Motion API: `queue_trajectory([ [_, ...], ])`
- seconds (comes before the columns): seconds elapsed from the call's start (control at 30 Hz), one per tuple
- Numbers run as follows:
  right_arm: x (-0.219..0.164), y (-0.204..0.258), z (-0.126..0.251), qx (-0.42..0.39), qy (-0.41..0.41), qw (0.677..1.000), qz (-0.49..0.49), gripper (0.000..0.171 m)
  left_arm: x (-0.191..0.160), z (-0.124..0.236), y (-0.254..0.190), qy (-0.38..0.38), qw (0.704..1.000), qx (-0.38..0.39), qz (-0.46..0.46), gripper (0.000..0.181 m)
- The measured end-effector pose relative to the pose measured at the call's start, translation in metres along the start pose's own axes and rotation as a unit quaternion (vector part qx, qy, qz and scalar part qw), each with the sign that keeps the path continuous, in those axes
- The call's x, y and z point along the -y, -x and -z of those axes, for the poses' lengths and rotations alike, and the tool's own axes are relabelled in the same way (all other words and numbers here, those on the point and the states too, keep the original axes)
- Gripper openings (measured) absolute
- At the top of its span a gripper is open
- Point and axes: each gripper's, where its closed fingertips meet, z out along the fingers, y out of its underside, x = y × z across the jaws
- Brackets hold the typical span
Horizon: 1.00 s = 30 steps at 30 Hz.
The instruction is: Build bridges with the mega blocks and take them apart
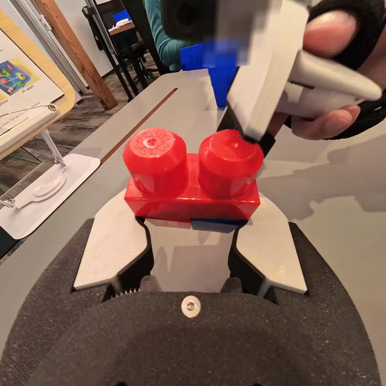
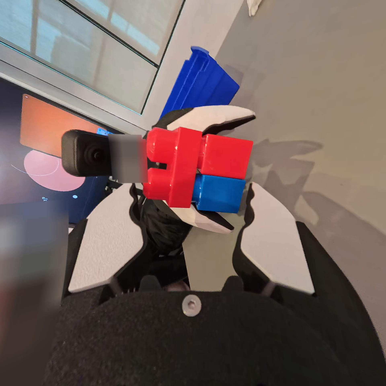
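The left tool (image 1: 192, 221) gripped the bridge — a red two-stud block (image 1: 191, 183) over a small red block (image 2: 226, 155) and blue block (image 2: 218, 193) — above the grey desk (image 1: 313, 240). The right tool (image 2: 191, 200), jaws wide apart, surrounded the stack without gripping, its tip touching one stud.

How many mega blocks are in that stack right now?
3: a red two-stud block spanning a small red block and a small blue block side by side. More may be hidden in the blue bin.

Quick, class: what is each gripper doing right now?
Left gripper: closed on the block stack.
Right gripper: fingers straddle the same stack; whether it grips cannot be told.
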Motion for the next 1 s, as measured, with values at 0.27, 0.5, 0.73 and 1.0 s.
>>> queue_trajectory([
  [0.27, -0.009, 0.005, -0.01, 0.058, 0.007, 0.997, -0.046, 0.1, 0.002, 0.001, -0.002, -0.002, 1.0, -0.001, -0.003, 0.09],
  [0.5, -0.009, 0.0, -0.014, 0.037, 0.004, 0.999, -0.036, 0.099, -0.002, 0.0, 0.0, 0.016, 1.0, 0.011, -0.013, 0.09],
  [0.73, -0.007, -0.001, -0.015, 0.048, -0.008, 0.998, -0.048, 0.098, -0.004, 0.0, 0.002, 0.022, 1.0, 0.01, 0.001, 0.09],
  [1.0, -0.009, -0.003, -0.013, 0.054, -0.013, 0.997, -0.053, 0.097, -0.006, -0.001, -0.001, 0.031, 0.999, 0.005, -0.004, 0.09],
])
